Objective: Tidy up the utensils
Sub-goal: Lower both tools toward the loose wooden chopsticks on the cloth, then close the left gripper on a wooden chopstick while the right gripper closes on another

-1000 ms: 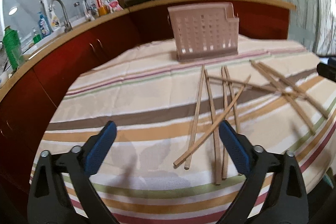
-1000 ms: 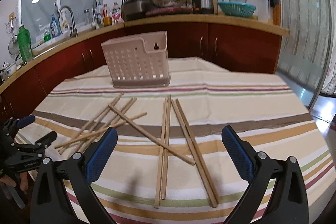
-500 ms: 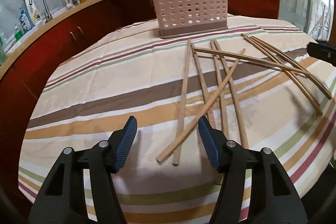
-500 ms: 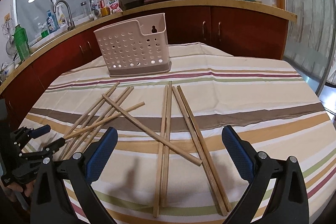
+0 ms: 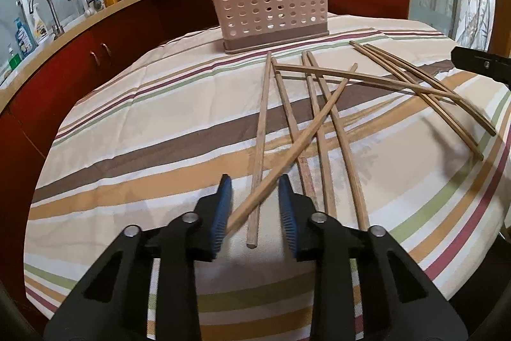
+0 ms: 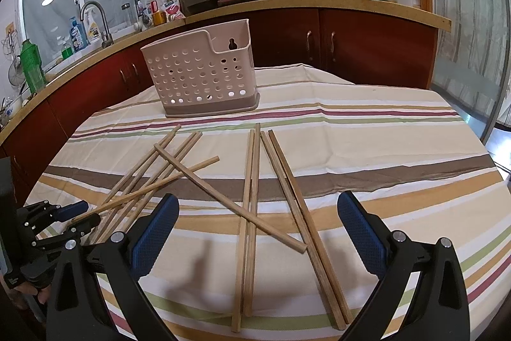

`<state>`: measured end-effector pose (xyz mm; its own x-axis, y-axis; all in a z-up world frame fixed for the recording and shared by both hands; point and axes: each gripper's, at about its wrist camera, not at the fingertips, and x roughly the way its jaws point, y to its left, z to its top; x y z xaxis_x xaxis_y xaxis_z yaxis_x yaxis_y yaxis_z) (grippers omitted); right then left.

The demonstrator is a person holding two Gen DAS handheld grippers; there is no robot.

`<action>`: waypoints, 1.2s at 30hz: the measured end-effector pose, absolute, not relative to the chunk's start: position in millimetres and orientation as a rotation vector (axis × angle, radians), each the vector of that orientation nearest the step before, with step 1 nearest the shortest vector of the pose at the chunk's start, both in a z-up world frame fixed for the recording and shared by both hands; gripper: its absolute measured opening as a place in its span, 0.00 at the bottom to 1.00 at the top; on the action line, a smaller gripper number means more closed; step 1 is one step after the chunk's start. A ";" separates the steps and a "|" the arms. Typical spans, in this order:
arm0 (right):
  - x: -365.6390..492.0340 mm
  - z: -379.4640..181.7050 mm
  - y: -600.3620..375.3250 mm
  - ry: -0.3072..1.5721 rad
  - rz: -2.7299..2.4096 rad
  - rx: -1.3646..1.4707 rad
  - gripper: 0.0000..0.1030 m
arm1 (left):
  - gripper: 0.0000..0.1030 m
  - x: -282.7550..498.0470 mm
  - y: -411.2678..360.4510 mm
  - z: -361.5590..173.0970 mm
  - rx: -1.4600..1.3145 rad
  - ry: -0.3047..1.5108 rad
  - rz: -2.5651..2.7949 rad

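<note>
**A:** Two views, and they split the scene pretty neatly. Left wrist cam shows the left claw (image 5: 254,197) narrowed down around the near end of a slanted chopstick (image 5: 297,146), which crosses over the others. Its tip sits against the left pad; can't tell if the right pad touches it. Right cam just catches that claw (image 6: 75,214) small in the corner, stick poking out of it.

**B:** And the right claw (image 6: 258,229)?

**A:** Wide open, nothing in it, hovering over the two straight pairs (image 6: 250,197) on the striped surface (image 6: 383,130). Left cam only sees a black sliver of it at the edge. The basket (image 6: 204,75) stands upright at the far side, well apart from both claws, nothing visible inside it.

**B:** Changed from a second ago?

**A:** Yeah, the left claw was spread wide and back from the pile then. It has moved in and closed a lot. Right claw kept its gap, just pushed a bit closer. Sticks haven't shifted.
</note>
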<state>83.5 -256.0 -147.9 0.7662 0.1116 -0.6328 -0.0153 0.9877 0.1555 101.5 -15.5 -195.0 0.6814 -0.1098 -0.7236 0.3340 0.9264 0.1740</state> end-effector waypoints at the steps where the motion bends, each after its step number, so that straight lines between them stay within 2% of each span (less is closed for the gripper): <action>1: 83.4 -147.7 -256.0 0.696 0.070 0.145 0.94 | 0.26 101.0 -15.7 -194.6 0.302 0.781 -0.269; 3: 83.6 -147.4 -255.5 0.697 0.070 0.142 0.94 | 0.22 100.7 -16.2 -194.1 0.300 0.778 -0.278; 21: 88.8 -155.7 -257.3 0.720 0.054 0.134 0.94 | 0.10 91.4 -27.9 -182.4 0.314 0.716 -0.368; 36: 98.9 -165.3 -249.7 0.743 0.089 0.082 0.94 | 0.08 79.8 -26.5 -173.2 0.270 0.696 -0.397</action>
